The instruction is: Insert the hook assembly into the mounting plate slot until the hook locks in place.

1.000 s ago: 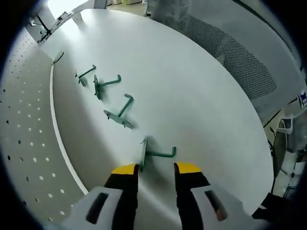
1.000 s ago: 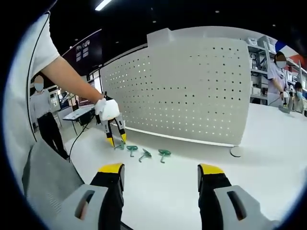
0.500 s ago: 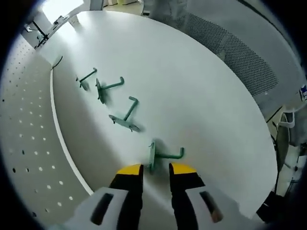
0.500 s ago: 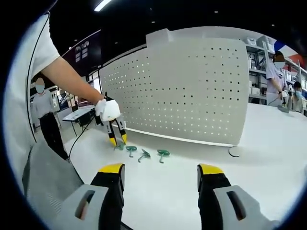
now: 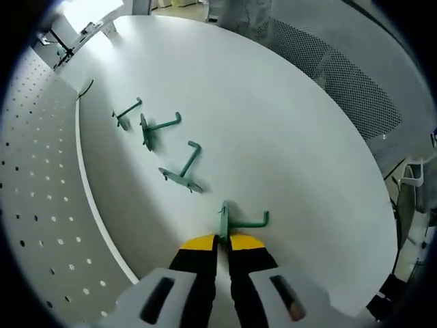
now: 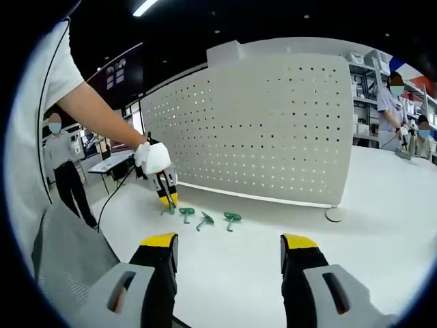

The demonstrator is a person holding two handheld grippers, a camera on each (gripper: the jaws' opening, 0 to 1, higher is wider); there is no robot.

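Left gripper (image 5: 222, 240), bottom centre of the left gripper view, pinches the nearest green hook (image 5: 235, 221) on the white table (image 5: 287, 137). Three other hooks (image 5: 181, 167) trail toward the upper left beside the pegboard (image 5: 34, 205). Right gripper (image 6: 228, 247) hangs spread, holding nothing.

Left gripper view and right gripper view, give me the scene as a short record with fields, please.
surface: round white table
panel: white perforated pegboard panel, standing upright on the table
hooks: four green metal hooks lying in a row on the table in front of the panel
nearest hook: green hook, its flat plate between the left gripper's yellow tips
left gripper: jaws closed on that hook's plate, low at the table
right gripper: jaws wide apart, nothing between them, held back from the hooks
hook in panel: none seen yet
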